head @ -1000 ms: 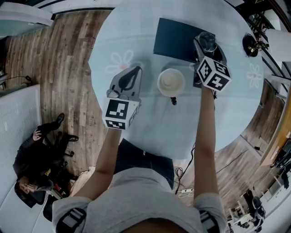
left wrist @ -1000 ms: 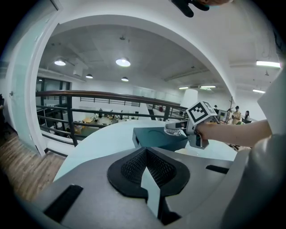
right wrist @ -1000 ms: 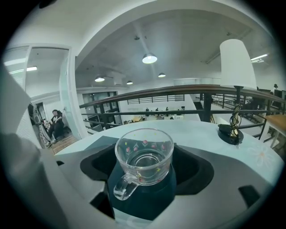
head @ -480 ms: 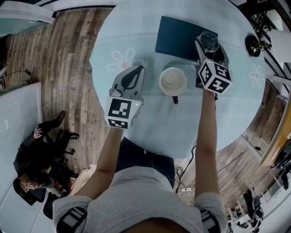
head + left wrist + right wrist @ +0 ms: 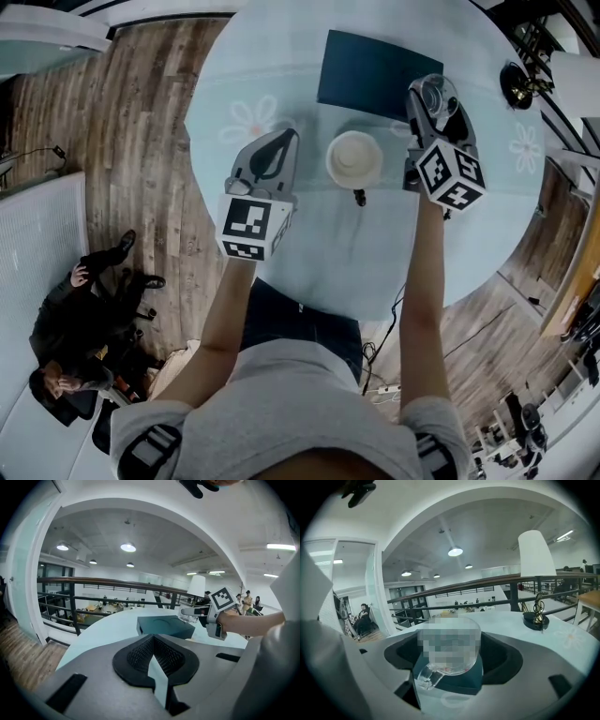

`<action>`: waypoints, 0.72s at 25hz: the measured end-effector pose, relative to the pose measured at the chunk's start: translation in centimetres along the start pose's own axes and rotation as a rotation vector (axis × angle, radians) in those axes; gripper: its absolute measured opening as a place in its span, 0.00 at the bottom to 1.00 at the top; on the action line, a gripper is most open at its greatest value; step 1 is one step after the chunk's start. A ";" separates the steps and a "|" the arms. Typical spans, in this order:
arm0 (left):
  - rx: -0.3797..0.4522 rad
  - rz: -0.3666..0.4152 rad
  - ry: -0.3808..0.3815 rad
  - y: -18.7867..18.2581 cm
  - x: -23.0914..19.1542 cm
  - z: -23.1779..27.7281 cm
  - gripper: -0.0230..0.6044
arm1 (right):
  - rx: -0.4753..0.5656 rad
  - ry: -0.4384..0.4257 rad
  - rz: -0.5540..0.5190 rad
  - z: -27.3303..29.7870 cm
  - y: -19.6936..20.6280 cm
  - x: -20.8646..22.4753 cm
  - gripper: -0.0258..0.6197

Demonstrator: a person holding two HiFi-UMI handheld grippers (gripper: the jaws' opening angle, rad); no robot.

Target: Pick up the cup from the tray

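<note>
The cup (image 5: 433, 94) sits between the jaws of my right gripper (image 5: 450, 653), which press on its two sides, so the step in hand is the lift itself. I judge it best done straight up and level. Glass is smooth and will slip if the squeeze slackens, and any tilt would let the round wall roll in the pads. The grip is on the body and not on the handle, which I think is right, since the handle is too thin to bear a pinch. I cannot tell whether the base has cleared the tray (image 5: 370, 70). The right gripper view shows the tray's dark corner directly beneath the cup, so I would rise well clear before moving sideways, so as not to drag the cup over the tray's edge. The cup is squat, round and of clear glass, with a loop handle low on the side that faces back toward me and a little to my left. From above it looks empty. It is at the right near corner of the tray, toward the far right edge of the table (image 5: 309, 244). A white lamp (image 5: 354, 157) stands just to its left, near the tray's near edge, and a small dark ornament (image 5: 516, 86) stands close to the table's right edge, so I would carry the cup between the two. My left gripper (image 5: 152, 641) hangs over the left part of the table, its jaws pressed together on nothing and well apart from the cup.
</note>
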State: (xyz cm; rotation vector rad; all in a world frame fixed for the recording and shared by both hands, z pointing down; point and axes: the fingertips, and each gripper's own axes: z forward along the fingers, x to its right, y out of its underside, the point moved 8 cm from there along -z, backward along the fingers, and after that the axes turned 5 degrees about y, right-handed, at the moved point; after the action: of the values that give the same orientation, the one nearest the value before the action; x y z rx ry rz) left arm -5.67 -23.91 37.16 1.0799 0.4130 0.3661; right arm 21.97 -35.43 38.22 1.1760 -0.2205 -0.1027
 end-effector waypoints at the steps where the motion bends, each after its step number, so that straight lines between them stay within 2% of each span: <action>1: 0.004 0.001 0.001 -0.1 0.2 -0.1 0.04 | 0.007 -0.002 0.005 -0.8 -0.1 0.1 0.56; 9: 0.022 0.019 0.044 -0.2 2.3 -1.0 0.04 | 0.033 0.026 -0.007 -7.5 1.2 1.0 0.56; 18: 0.024 0.050 0.083 -0.2 4.7 -1.5 0.04 | -0.015 0.025 0.025 -10.7 5.0 1.0 0.56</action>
State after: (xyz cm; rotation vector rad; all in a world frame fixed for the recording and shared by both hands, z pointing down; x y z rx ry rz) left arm -2.31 -20.55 35.68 1.1027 0.4655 0.4523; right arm 25.13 -24.05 39.07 1.1587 -0.2119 -0.0675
